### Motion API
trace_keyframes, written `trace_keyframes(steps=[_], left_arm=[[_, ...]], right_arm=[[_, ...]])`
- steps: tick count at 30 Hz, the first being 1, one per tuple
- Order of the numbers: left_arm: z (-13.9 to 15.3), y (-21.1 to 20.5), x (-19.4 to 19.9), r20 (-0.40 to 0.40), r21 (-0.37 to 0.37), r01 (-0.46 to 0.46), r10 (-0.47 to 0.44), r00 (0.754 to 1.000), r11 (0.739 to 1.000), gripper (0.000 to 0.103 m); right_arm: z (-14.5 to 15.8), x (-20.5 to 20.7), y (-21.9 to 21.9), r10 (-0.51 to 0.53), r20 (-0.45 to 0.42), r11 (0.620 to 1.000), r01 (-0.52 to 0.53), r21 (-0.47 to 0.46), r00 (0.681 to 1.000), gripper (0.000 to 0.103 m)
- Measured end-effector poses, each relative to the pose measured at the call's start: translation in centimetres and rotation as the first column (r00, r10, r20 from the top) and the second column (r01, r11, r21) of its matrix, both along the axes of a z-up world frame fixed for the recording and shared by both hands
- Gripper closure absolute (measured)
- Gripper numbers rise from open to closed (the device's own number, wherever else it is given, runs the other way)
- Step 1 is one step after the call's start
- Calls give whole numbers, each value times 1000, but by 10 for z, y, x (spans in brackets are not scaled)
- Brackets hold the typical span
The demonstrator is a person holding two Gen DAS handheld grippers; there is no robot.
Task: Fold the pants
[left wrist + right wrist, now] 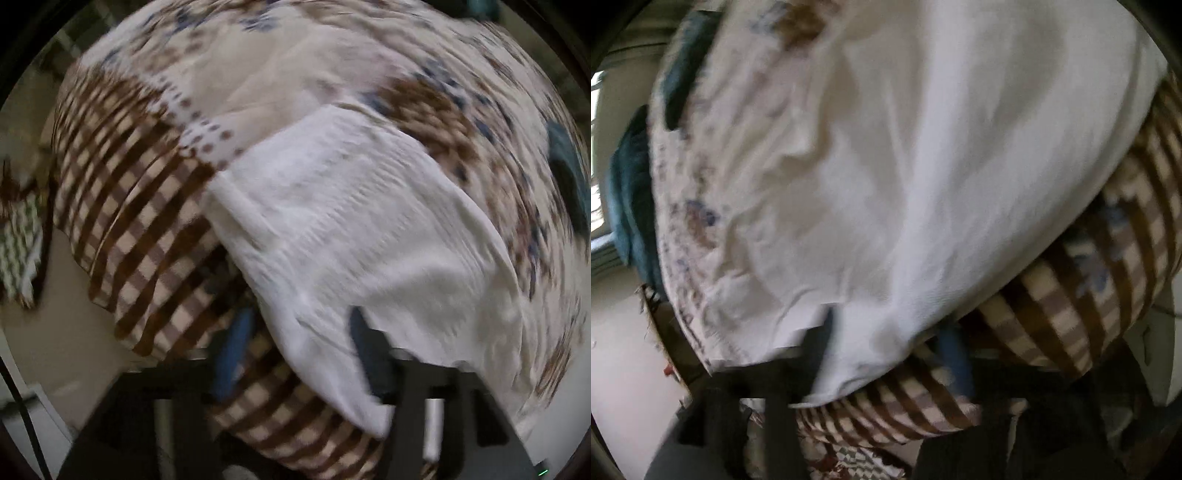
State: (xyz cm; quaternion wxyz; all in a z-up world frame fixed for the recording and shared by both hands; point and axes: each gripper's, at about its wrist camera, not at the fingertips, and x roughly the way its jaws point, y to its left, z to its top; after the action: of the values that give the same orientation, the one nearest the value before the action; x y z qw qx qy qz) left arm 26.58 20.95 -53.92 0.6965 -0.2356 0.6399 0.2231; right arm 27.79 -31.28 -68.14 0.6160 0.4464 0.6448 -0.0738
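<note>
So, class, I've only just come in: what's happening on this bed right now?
A person is folding white pants with a hand-held gripper in each hand, on a bed covered by a brown checked blanket and a patterned sheet. The pants hang over both grippers, the left hand-held gripper and the right hand-held gripper. Blur hides whether either is clamped. The fold is not finished.

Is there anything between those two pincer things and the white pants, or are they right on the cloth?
Nothing visible stands between them. The white pants drape straight over the left gripper, and in the right wrist view the same cloth lies between the right gripper's fingers. Blur hides whether either is clamped shut. Only the checked blanket lies underneath.
</note>
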Motion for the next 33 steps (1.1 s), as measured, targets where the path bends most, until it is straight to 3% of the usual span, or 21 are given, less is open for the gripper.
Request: trace_keyframes(steps=[1, 3, 6, 7, 11, 14, 15, 16, 17, 21, 24, 26, 28, 30, 31, 32, 33], left_arm=[[4, -9, -2, 7, 9, 23, -23, 1000, 1000, 23], [12, -30, -4, 34, 22, 63, -64, 997, 998, 23], [18, -71, 8, 83, 38, 150, -153, 985, 988, 10], [17, -87, 15, 81, 46, 184, -187, 979, 982, 10], [-4, -149, 52, 59, 63, 303, -306, 950, 951, 9], [-16, -178, 78, 70, 67, 343, -347, 935, 937, 9], [-18, -186, 81, 70, 68, 357, -361, 930, 932, 9], [-23, -198, 91, 67, 71, 372, -377, 924, 926, 9], [-25, -207, 96, 68, 71, 382, -386, 920, 921, 9], [-34, -230, 113, 51, 95, 421, -426, 903, 902, 9], [-37, -237, 117, 36, 111, 424, -430, 902, 899, 9], [-39, -237, 119, 33, 104, 418, -423, 905, 902, 9], [-40, -238, 123, 31, 99, 416, -421, 907, 904, 9], [-40, -238, 122, 28, 97, 418, -422, 906, 903, 9], [-39, -237, 119, 31, 93, 418, -422, 906, 904, 9], [-38, -237, 119, 32, 92, 416, -420, 907, 905, 9], [-38, -237, 120, 33, 91, 412, -416, 909, 907, 10]], right_arm=[[9, -3, -7, -3, 10, 1000, 3, -13, 1000, 26], [25, -13, -34, -59, 15, 997, 60, -58, 998, 26], [46, -32, -99, -232, 58, 956, 239, -172, 971, 26], [50, -38, -124, -285, 69, 930, 293, -222, 956, 26], [34, -53, -217, -449, 60, 840, 443, -314, 892, 26], [1, -58, -266, -518, 15, 819, 501, -280, 855, 28], [-9, -59, -275, -528, 17, 819, 514, -255, 849, 34], [-17, -57, -281, -524, 20, 825, 514, -235, 851, 62], [-21, -55, -283, -513, 19, 832, 503, -233, 858, 99], [1, -62, -271, -486, 78, 807, 481, -342, 871, 98], [-8, -79, -267, -494, 19, 811, 469, -349, 869, 99], [-17, -74, -264, -450, -44, 845, 409, -346, 892, 98], [-13, -57, -263, -349, -146, 884, 274, -379, 926, 96], [10, -40, -263, -287, -118, 886, 217, -411, 950, 90], [25, -30, -264, -261, -64, 883, 212, -418, 963, 82], [36, -20, -266, -237, -21, 884, 206, -420, 971, 61], [44, -5, -268, -197, 16, 886, 185, -426, 980, 48]])
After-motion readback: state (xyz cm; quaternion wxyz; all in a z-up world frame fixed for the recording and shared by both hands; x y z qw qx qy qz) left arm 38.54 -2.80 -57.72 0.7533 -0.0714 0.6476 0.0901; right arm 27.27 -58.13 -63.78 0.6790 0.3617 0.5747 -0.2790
